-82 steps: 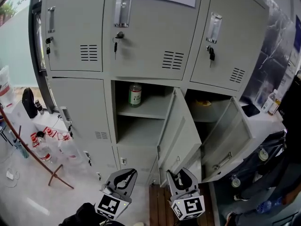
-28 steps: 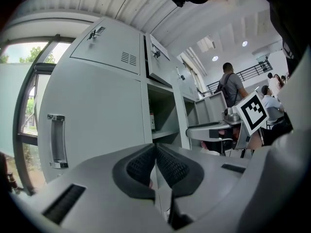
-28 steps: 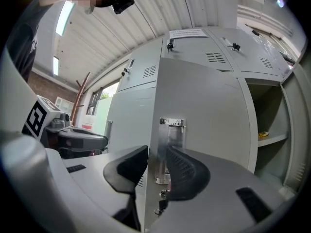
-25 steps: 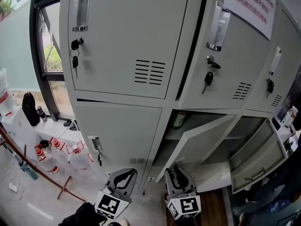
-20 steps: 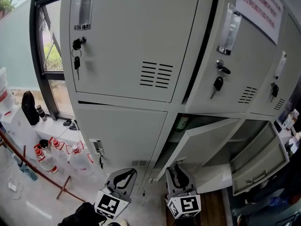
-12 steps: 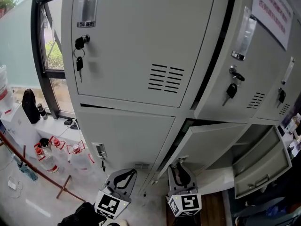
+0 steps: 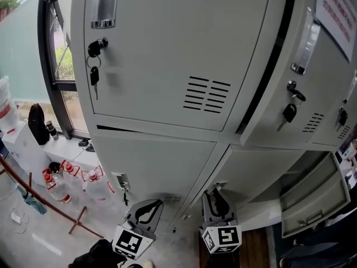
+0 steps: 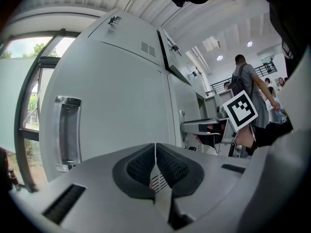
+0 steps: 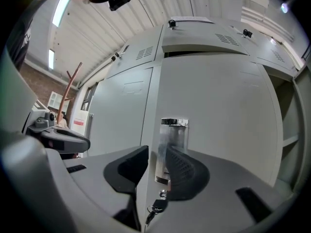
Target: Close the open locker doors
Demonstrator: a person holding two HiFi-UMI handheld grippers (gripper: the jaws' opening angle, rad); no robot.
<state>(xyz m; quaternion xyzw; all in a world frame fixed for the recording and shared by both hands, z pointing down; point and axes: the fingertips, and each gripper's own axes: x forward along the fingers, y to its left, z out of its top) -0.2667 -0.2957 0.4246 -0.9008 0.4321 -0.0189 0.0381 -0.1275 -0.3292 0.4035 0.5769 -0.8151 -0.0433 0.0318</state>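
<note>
Left claw (image 7: 149,205) hangs idle, jaws pressed together on nothing. Right claw (image 7: 215,190), jaws apart, leans its tips on the middle door (image 7: 262,169) beside the handle (image 9: 170,149), probably pushing it home; it looks almost flush. Right door (image 7: 315,197) gapes.

Daylight from the dark-framed window (image 7: 58,60) evenly lights the pale grey metal lockers (image 7: 167,49) (soft shadows only); fisheye distortion curves every edge, corners black.

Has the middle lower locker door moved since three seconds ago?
Yes. The middle lower door has swung in toward the cabinet frame and now sits almost shut against it.
</note>
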